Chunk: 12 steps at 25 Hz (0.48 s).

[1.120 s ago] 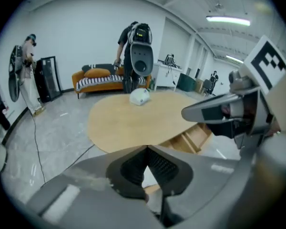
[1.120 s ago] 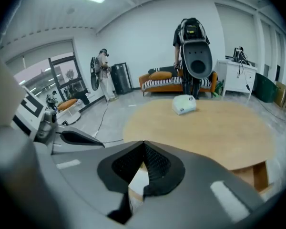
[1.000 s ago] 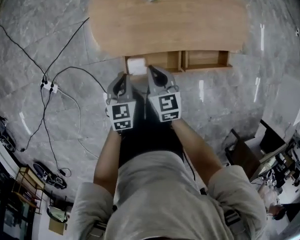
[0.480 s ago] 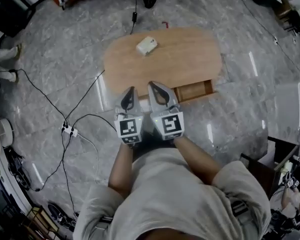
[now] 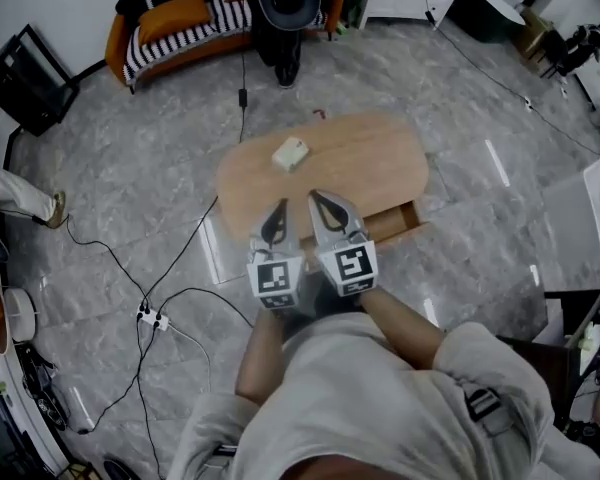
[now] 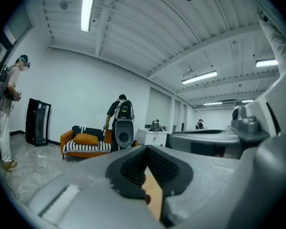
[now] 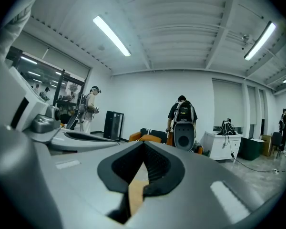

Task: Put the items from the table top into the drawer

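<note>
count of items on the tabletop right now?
1: a white item on the far-left part of the table. The table's near edge is partly covered, so another may be hidden.

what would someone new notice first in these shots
First come the two marker-cubed grippers at the centre of the head view, the left gripper and the right gripper, side by side with jaws closed on nothing. Just beyond them stands an oval wooden table with one small white item on top and an open drawer at its near edge. An orange sofa sits by the far wall.
</note>
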Available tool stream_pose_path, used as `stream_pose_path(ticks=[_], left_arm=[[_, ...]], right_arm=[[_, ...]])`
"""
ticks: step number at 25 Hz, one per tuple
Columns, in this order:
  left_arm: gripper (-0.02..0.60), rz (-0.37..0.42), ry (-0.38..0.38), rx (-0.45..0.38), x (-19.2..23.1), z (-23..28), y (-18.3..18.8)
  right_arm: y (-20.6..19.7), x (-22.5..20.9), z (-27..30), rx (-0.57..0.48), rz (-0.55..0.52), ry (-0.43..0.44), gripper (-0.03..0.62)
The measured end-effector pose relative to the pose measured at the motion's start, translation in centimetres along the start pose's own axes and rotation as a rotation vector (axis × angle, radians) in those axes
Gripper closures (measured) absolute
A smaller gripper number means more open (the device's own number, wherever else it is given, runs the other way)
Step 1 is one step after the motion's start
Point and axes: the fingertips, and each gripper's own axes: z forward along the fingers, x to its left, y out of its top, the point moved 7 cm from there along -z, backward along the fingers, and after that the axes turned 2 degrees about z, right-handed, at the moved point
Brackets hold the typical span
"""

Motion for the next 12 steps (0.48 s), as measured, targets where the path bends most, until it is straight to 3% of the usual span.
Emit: stream_pose_path(ticks=[5, 12], left_arm=[[0.561, -0.001, 0.003, -0.035, 0.4, -0.3, 0.9], [0.561, -0.018, 0.046, -0.014, 3.0, -1.4, 0.7]], right_arm=[[0.8, 0.7, 0.6, -0.02, -0.011, 0.007, 0.588], [1.1, 1.2, 0.3, 0.001, 0.005, -0.004, 0.588]])
